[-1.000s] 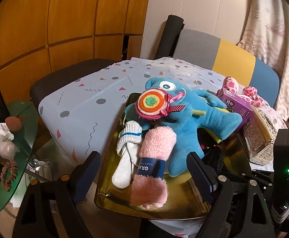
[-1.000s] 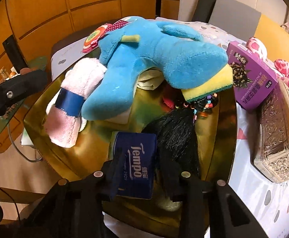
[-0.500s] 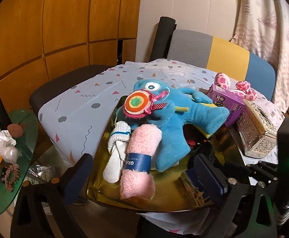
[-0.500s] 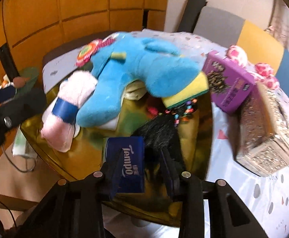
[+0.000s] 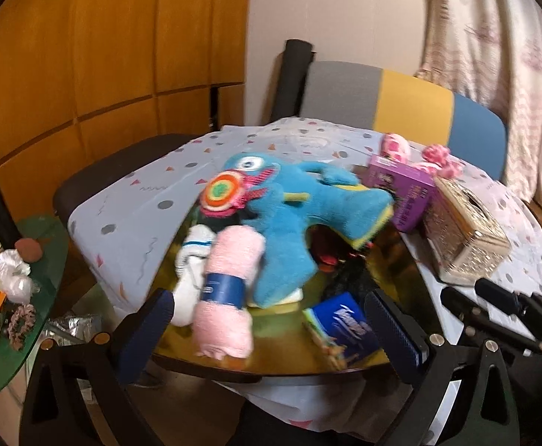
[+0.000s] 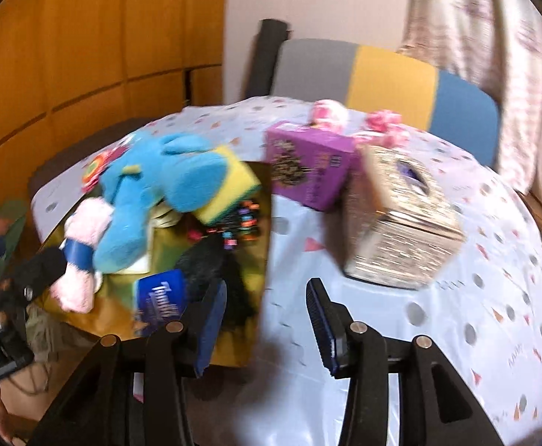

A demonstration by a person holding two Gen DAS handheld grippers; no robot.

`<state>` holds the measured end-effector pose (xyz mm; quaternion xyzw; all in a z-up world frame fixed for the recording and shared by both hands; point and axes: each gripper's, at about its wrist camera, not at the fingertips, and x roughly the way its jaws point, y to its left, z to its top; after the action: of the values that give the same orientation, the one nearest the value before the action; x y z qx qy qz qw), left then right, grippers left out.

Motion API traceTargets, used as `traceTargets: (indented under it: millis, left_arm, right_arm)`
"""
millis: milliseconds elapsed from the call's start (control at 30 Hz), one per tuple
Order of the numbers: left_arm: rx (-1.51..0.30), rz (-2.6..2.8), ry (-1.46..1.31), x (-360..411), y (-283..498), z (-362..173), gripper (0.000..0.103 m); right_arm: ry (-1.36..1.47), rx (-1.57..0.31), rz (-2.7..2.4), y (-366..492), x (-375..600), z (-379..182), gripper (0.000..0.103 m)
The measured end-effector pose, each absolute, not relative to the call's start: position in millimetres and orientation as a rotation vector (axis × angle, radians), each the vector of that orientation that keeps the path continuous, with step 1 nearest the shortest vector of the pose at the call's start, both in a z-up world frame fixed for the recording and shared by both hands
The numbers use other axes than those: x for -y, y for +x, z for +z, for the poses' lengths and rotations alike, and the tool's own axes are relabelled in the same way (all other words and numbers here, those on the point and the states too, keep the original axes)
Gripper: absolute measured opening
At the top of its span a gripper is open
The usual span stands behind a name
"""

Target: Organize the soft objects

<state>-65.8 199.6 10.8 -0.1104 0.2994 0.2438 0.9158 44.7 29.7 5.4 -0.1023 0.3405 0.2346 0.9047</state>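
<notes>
Table under a pale confetti-print cloth point(image 5: 151, 200), striped grey-yellow-blue chair back point(image 5: 401, 93) behind it. Gold tray point(image 5: 282, 338) at the near table edge holds the soft stuff. Blue plush monster point(image 5: 293, 208) sprawls across the tray middle, lollipop patch by its face, one limb reaching the purple box point(image 5: 401, 193) just beside the tray. Glittery tissue box point(image 5: 464, 230) on the cloth next to the purple box, pink spotted plush point(image 5: 393, 145) behind them. Rolled pink towel point(image 5: 226, 290) with blue band lies at the tray's near left, touching a white sock point(image 5: 192, 256) beside it. Blue Tempo tissue pack point(image 5: 345, 327) at near right of the tray, black hairy item behind it, blurred.

Left gripper point(image 5: 274, 334) spread wide, nothing between its fingers, towel ahead of it. Right gripper point(image 6: 267, 327) jaws opening, empty, over the cloth at the tray's right edge.
</notes>
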Motion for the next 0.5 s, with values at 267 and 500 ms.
traceTargets:
  millis: [267,500]
  left_arm:
    - [-0.628,0.457,-0.153,-168,-60,9,0.103]
    - [-0.625,0.462,-0.163,-168,-62,10,0.103]
  right_arm:
    - [-0.135,-0.702,0.404,49,1,11,0.045]
    - [-0.137,-0.703,0.404,47,0,9,0.045]
